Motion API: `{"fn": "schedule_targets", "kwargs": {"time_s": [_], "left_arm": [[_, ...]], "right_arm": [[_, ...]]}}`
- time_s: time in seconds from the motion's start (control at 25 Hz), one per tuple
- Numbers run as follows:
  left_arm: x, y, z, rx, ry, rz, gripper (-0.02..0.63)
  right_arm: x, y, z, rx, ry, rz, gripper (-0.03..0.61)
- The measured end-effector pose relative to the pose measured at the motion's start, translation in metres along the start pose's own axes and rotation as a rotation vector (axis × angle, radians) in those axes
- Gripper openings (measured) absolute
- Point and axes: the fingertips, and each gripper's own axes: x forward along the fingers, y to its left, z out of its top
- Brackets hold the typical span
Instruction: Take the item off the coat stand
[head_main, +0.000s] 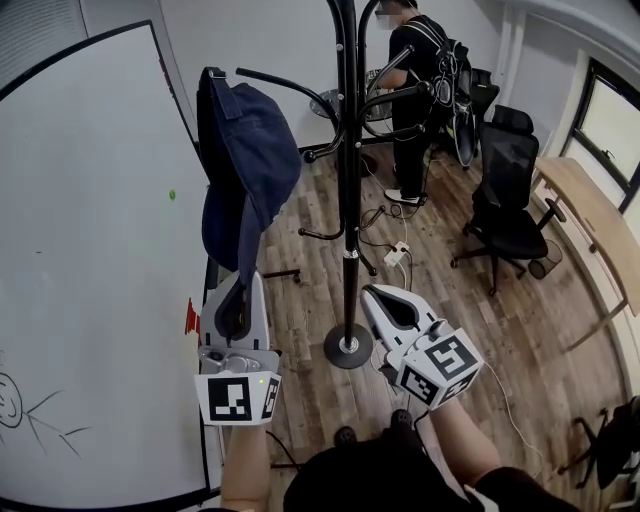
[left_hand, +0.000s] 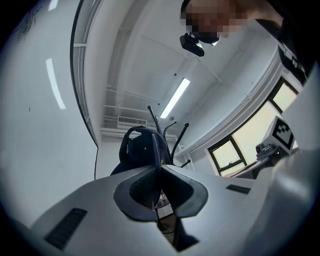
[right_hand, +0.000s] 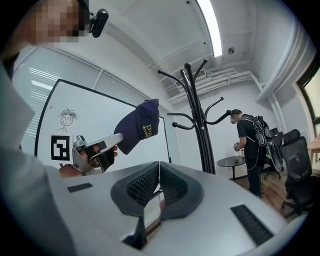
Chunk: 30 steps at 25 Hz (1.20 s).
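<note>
1. Left of the coat stand (head_main: 347, 150) stands a whiteboard (head_main: 90, 250). In front of it your left gripper (head_main: 242, 290) points upward, clenched on the brim of a navy baseball cap (head_main: 245, 165). In the left gripper view the brim shows as a thin edge pinched between the pads.
2. The cap hangs above that gripper, left of the stand's pole, with its crown beside the tip of an upper hook arm (head_main: 285, 80).
3. Handling, as a judgement:
   - The cap should be light.
   - The cloth crown is soft and would collapse under a grip.
   - The brim is stiffer and is the sound place to hold, as you have it now.
   - Expect the cap to swing from the brim, and the cloth may catch on the hook tip.
4. Right of the stand's base, your right gripper (head_main: 385, 300) sits low, jaws pressed together with nothing between them.
5. Hidden or unclear:
   - The cap covers the hook tip, so you cannot tell whether it is still hooked or already free.
   - The cap's rear strap is out of sight.
   - The lettering on the cap is too small to read fully.
   - A person (head_main: 410, 100) and an office chair (head_main: 505, 190) stand behind the stand, well apart from your work.
</note>
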Motion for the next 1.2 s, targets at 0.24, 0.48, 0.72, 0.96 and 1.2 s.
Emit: {"fn": "schedule_targets", "kwargs": {"time_s": [0.24,0.48,0.72,0.96,1.2], "left_arm": [[-0.013,-0.008,-0.029,-0.070,0.082,-0.012,0.031],[-0.027,-0.006,-0.060,-0.135,0.157,-0.004,0.031],[-0.041,-0.008,-0.093,-0.182,0.221,0.006,0.029],[-0.051,-0.015,-0.114,-0.221,0.273,0.006,0.029],[-0.057,-0.023,-0.134,-0.241,0.324,-0.003,0.029]], "right_arm": [[0.006,0.005,-0.011,0.007,0.018,0.011,0.031],[0.013,0.012,-0.020,0.030,0.036,0.023,0.031],[0.020,0.020,-0.033,0.022,0.047,0.056,0.031],[0.020,0.025,-0.043,0.025,0.061,0.066,0.031],[0.017,0.024,-0.057,0.037,0.085,0.048,0.031]]}}
